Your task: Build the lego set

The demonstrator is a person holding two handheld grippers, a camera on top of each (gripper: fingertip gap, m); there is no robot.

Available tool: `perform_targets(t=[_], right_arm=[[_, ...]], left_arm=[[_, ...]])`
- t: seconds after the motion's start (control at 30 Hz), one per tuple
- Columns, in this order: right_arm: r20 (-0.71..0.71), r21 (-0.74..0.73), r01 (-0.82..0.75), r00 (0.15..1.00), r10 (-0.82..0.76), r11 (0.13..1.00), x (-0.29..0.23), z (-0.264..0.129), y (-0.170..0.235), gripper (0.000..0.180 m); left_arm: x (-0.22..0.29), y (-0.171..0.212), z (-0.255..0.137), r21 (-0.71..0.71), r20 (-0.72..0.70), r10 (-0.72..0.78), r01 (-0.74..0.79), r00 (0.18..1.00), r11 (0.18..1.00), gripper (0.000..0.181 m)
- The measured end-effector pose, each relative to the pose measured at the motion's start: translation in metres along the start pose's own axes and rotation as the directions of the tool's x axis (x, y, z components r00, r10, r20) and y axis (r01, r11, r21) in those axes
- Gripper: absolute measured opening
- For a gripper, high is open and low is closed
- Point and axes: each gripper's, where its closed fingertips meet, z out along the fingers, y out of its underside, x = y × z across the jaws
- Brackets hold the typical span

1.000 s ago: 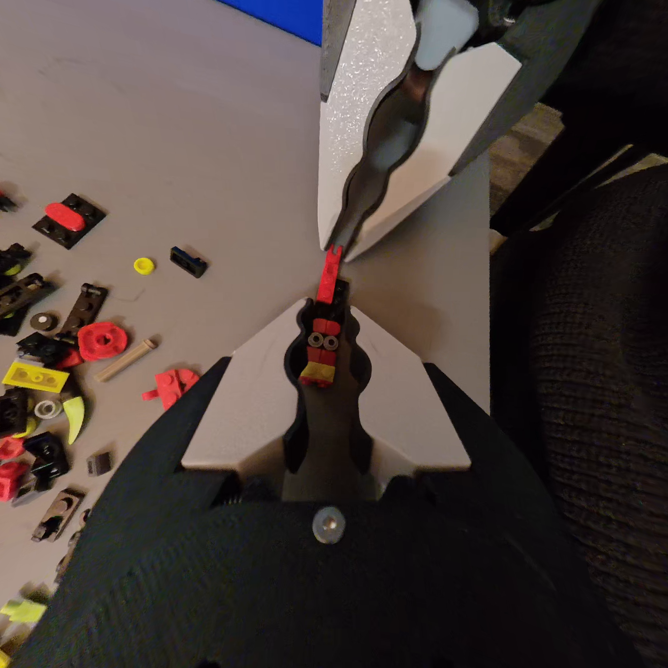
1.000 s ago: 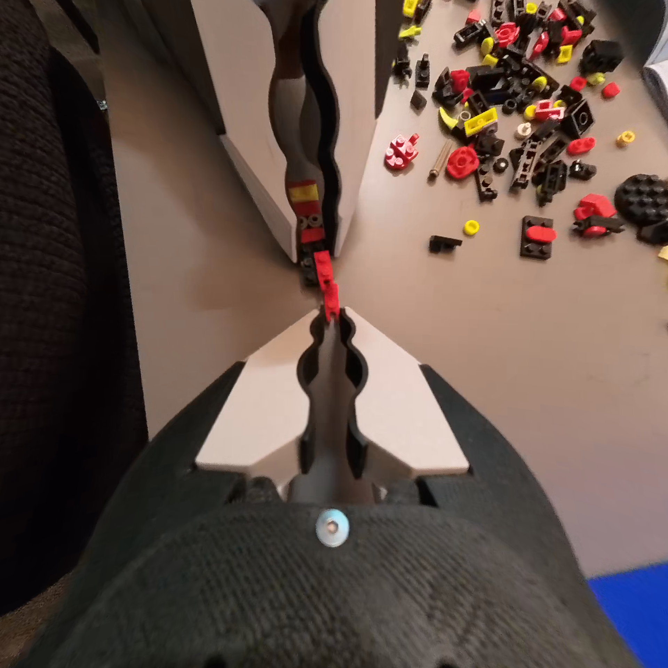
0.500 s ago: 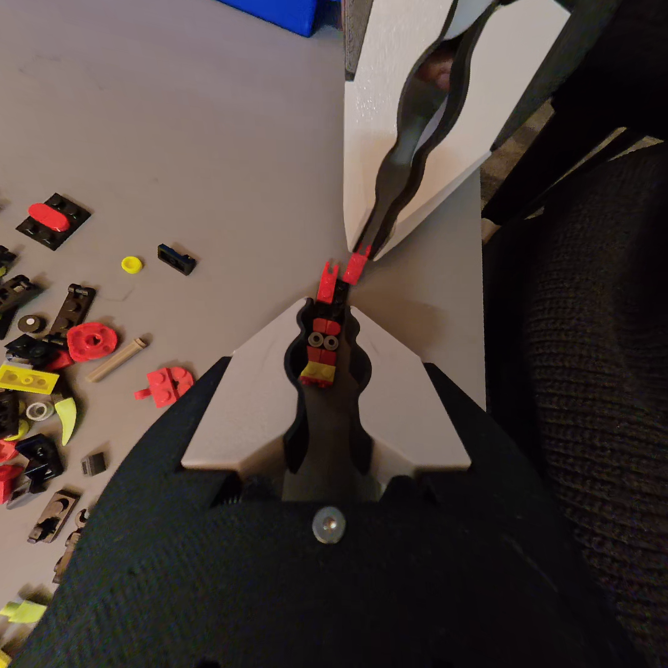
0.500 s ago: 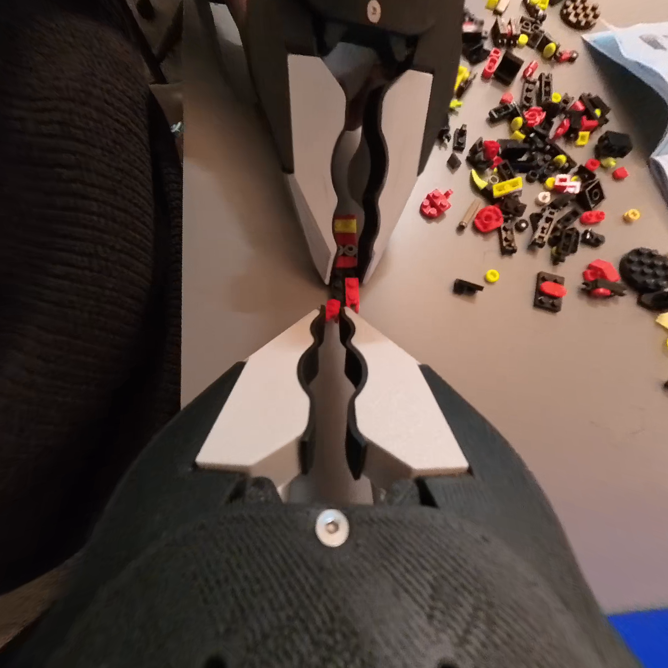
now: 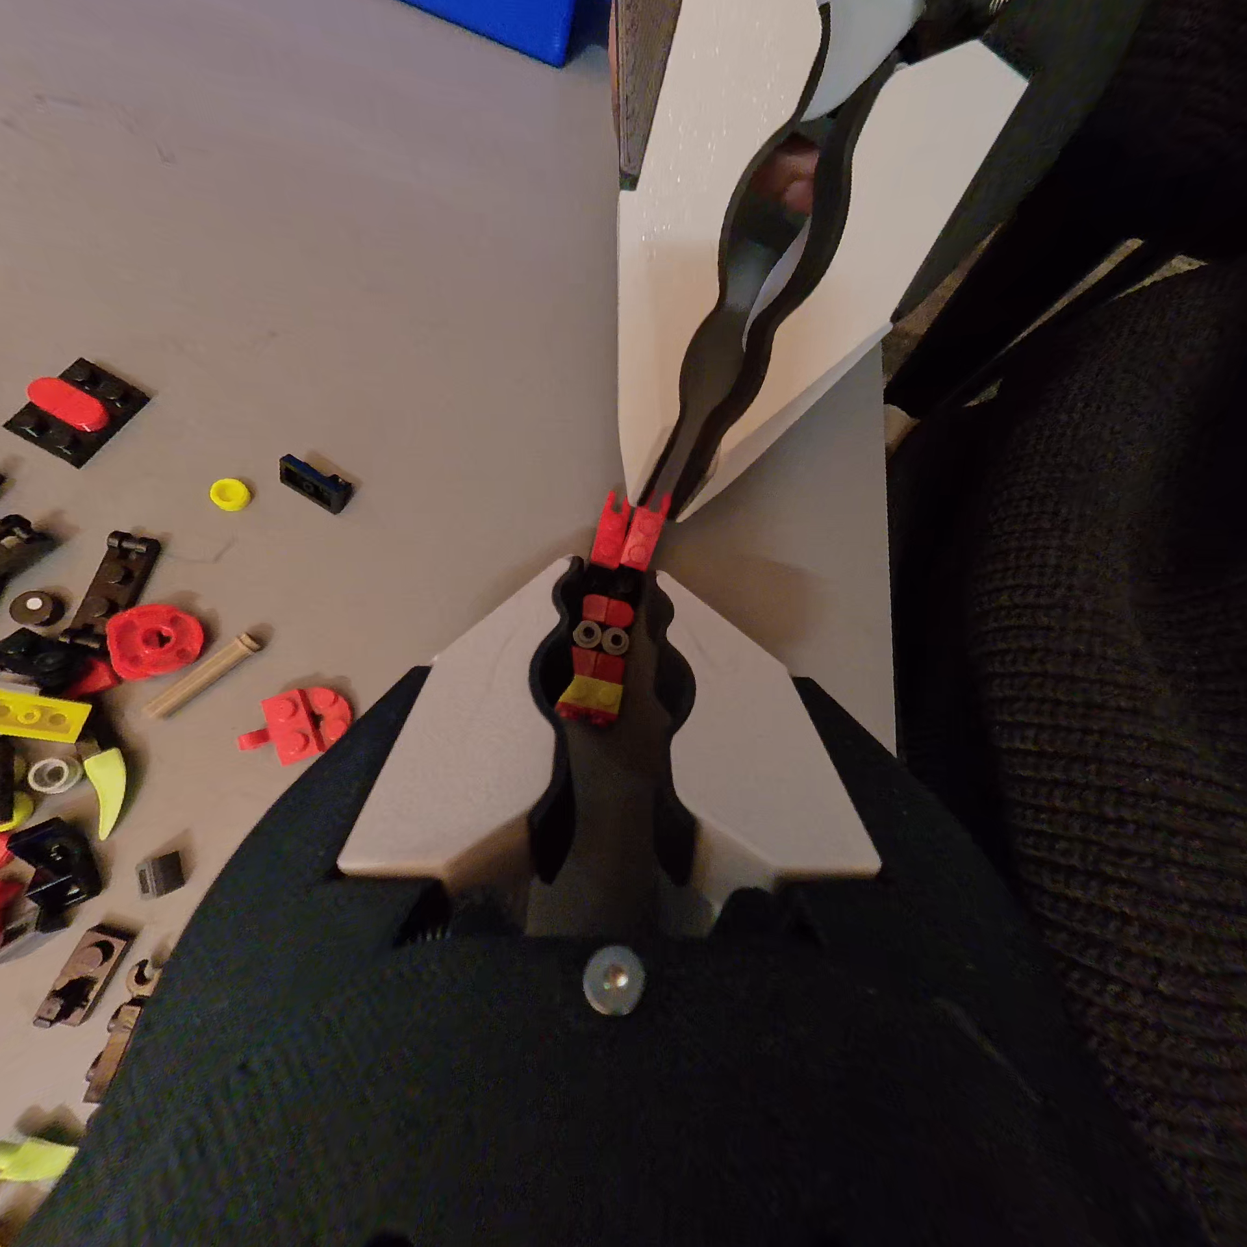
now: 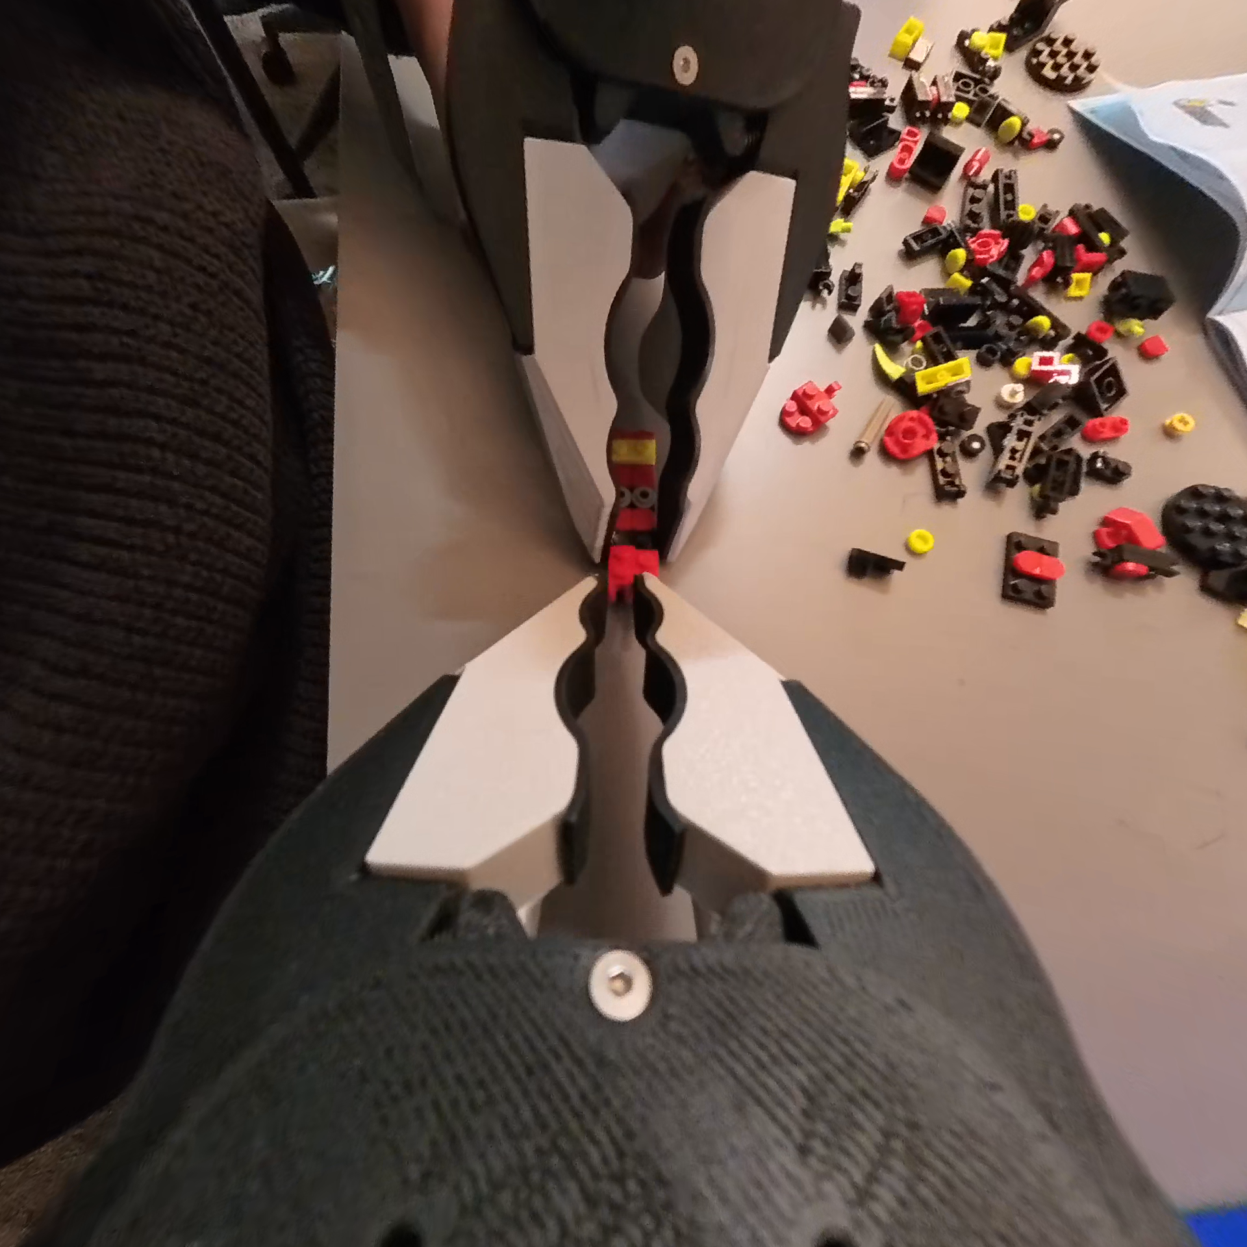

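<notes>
Big grey table (image 6: 877, 776) carries a scattered pile of loose pieces (image 6: 1012, 351), too many to count, so most of the build looks undone. Left tongs (image 5: 611, 573) clamp one small red, black and yellow sub-assembly (image 5: 597, 664) above the table's near edge. Right tongs (image 6: 624, 584), nearly closed, pinch one of two red clip pieces (image 5: 641, 536) at its tip.
</notes>
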Motion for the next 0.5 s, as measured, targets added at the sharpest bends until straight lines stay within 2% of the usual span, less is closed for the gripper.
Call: perform_targets(t=[0.03,0.5], right_arm=[[0.000,-0.006,-0.001,1.000,0.001,1.000,0.0000,0.0005,0.0011,0.006],[0.006,-0.038,0.014,1.000,-0.014,0.999,-0.0014,0.0025,0.0073,0.006]], left_arm=[[0.0000,-0.0001,0.0000,0.000,0.000,0.001,-0.001,1.000,1.000,0.016],[0.0043,0.0005,-0.0013,0.006,-0.033,-0.013,0.013,0.999,1.000,0.024]])
